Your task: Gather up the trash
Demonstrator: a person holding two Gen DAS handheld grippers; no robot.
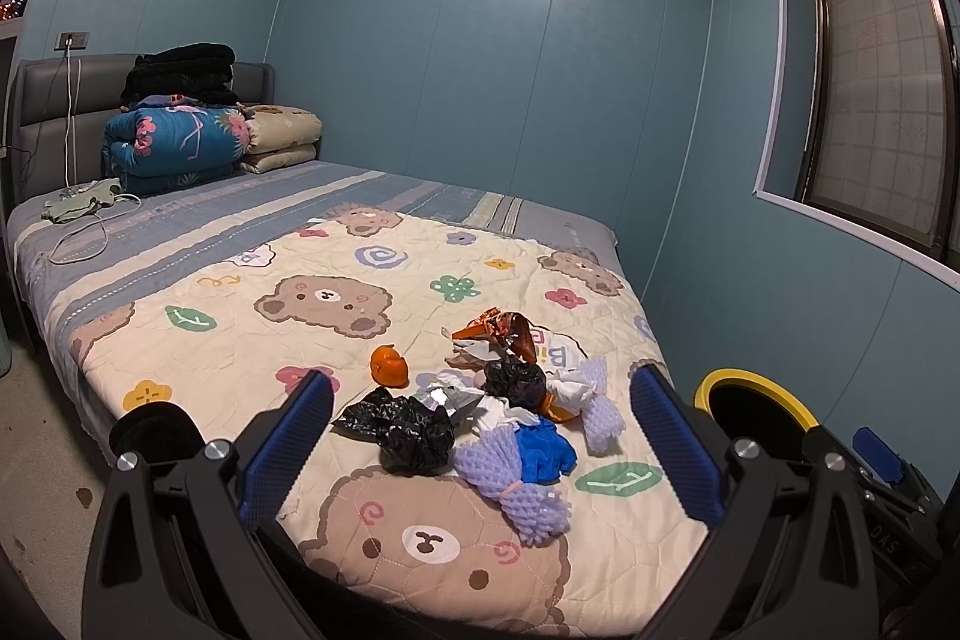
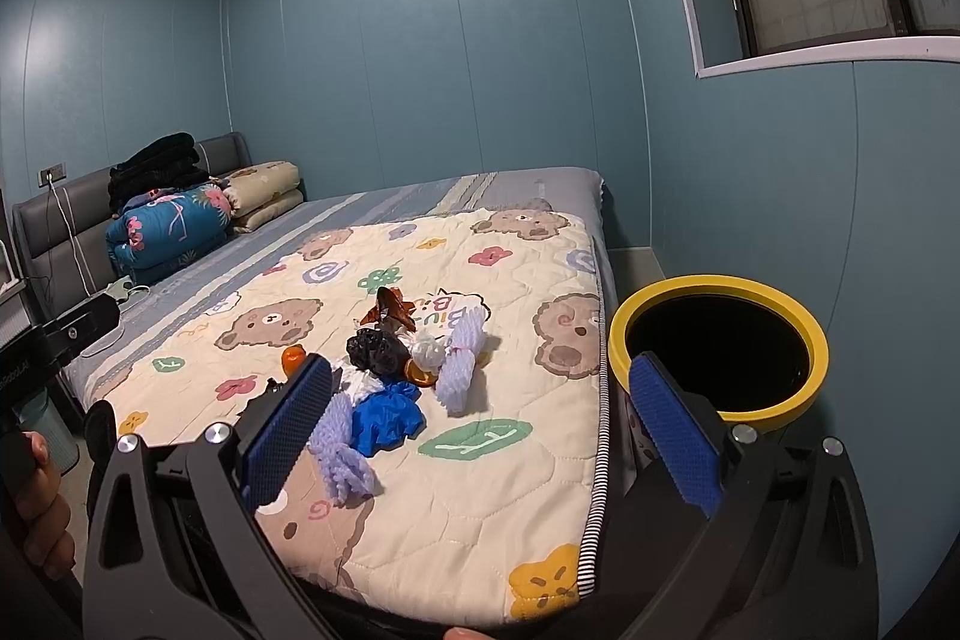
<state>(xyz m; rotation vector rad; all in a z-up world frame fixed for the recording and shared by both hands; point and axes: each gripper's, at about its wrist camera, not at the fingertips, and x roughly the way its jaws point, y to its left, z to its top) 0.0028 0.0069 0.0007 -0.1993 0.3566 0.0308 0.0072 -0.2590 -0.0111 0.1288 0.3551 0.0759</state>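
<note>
Trash point(image 1: 480, 418) heaps on bed; only right view shows bin's point(image 2: 720, 406) seemingly empty interior.

cream bear-print quilt point(image 1: 252, 340), yellow-rimmed bin point(image 2: 720, 289), blue glove point(image 1: 543, 451).

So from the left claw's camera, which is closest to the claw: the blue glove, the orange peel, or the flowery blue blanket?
1. Blue glove, between the open left claw's fingers, slightly right.
2. Orange peel, farther up the bed, left of the pile.
3. Flowery blue blanket, by the headboard, far left.
</note>
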